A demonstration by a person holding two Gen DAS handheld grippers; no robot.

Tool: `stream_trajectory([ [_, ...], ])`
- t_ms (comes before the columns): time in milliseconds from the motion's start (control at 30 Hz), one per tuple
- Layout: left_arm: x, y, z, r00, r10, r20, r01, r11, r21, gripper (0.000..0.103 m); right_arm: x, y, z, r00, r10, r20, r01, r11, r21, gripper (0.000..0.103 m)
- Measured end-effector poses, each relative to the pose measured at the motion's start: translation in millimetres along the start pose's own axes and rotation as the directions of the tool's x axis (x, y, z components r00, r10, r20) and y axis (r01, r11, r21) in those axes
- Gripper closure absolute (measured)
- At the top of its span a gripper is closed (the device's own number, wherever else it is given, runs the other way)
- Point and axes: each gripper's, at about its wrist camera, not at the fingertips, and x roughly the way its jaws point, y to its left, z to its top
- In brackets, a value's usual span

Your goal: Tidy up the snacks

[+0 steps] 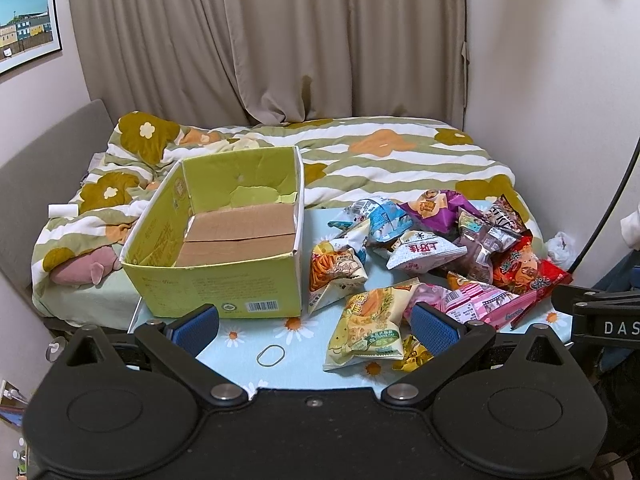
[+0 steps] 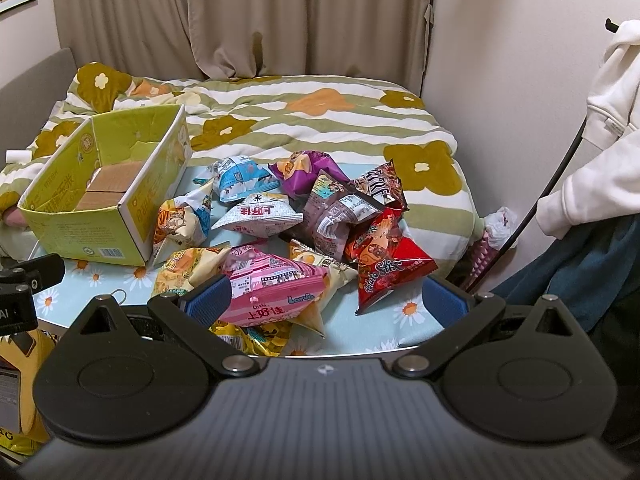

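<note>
Right now the green cardboard box (image 1: 224,240) sits empty on the left with its top open to take snacks, the snack bags (image 2: 304,232) lie piled just to its right, and the left gripper (image 1: 316,322) and right gripper (image 2: 326,300) hang wide apart, holding nothing.

beige curtains (image 1: 312,40) drawn; pale walls (image 1: 560,60); framed picture (image 1: 26,20) left; bed, floral striped quilt (image 1: 400,160)
</note>
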Motion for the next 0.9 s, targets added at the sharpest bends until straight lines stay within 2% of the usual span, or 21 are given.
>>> stream_trajectory([
  [900,-0.4,-1.1,0.1,1.000,0.000,0.000,0.000,1.000,0.001,0.000,1.5,-0.1,2.6,1.000,0.000,0.001,0.000,1.000,-0.002,0.000],
])
